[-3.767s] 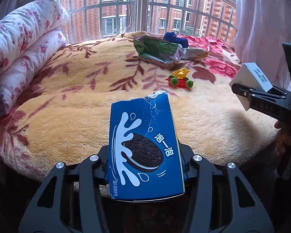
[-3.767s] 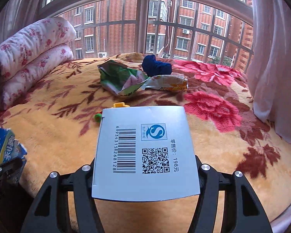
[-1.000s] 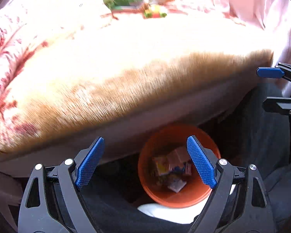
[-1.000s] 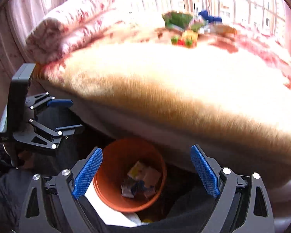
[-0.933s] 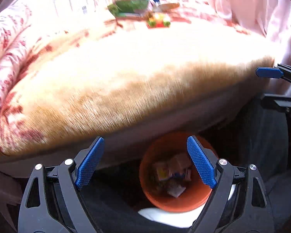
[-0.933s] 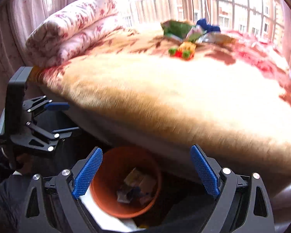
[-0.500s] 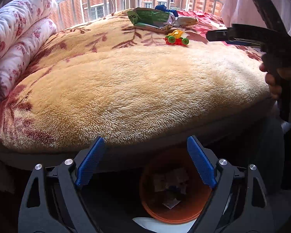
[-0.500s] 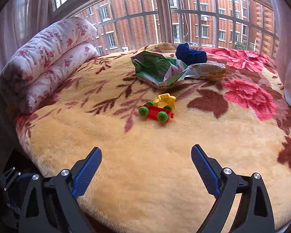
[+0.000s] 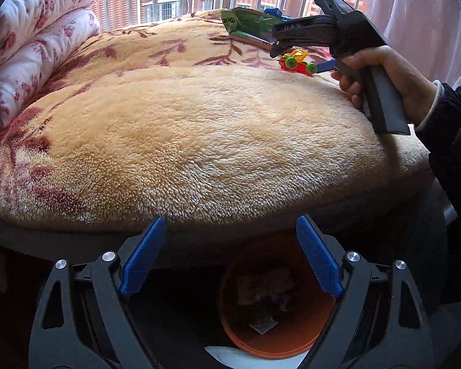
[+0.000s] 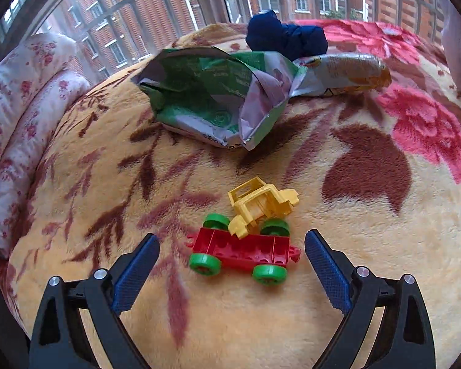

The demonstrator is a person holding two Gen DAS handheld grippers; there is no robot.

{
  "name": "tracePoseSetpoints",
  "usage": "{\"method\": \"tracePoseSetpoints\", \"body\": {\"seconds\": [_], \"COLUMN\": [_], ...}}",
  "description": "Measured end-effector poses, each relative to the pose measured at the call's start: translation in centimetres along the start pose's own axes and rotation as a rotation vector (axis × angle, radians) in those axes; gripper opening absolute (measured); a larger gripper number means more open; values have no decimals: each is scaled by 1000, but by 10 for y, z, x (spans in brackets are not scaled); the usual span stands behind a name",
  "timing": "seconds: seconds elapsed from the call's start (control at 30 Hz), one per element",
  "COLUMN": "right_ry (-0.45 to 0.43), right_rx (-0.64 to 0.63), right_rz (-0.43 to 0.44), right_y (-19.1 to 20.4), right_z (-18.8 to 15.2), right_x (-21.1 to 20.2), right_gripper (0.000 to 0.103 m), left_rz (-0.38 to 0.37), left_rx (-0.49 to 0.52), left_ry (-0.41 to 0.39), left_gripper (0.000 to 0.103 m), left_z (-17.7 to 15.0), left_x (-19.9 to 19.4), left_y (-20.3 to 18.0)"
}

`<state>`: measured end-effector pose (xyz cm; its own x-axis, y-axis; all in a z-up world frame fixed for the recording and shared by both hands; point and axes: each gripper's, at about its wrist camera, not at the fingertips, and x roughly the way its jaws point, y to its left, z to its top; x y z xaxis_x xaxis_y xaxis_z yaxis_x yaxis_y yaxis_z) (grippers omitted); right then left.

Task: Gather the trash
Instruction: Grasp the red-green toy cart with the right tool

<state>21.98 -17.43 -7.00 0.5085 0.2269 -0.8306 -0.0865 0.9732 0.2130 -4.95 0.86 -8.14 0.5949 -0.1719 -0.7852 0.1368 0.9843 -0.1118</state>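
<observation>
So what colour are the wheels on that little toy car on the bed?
Green wheels on the toy car; clearest in the right wrist view.

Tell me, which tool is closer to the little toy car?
The right tool. It hangs open just in front of the toy car. The left tool is back past the bed's edge, over the orange bin.
</observation>
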Motion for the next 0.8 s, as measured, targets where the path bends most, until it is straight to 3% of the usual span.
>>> {"method": "tracePoseSetpoints", "body": {"seconds": [0.13, 0.2, 0.57, 0.8], "right_ry": [35, 28, -14, -47], "right_rx": [51, 23, 5, -55], "right_rz": [-28, -72, -5, 65], "right_y": [-3, 0, -11, -25], "right_z": [5, 2, -15, -45], "right_x": [14, 14, -8, -38], "right_gripper": [89, 76, 75, 75], "left_rz": [-7, -9, 5, 4], "left_rx": [-23, -30, -8, 0], "left_ry": [5, 2, -22, -30], "left_gripper": [85, 85, 85, 85], "left_z": [-3, -3, -1, 8], "left_x": [2, 1, -9, -10], "left_y": [7, 10, 4, -2]}}
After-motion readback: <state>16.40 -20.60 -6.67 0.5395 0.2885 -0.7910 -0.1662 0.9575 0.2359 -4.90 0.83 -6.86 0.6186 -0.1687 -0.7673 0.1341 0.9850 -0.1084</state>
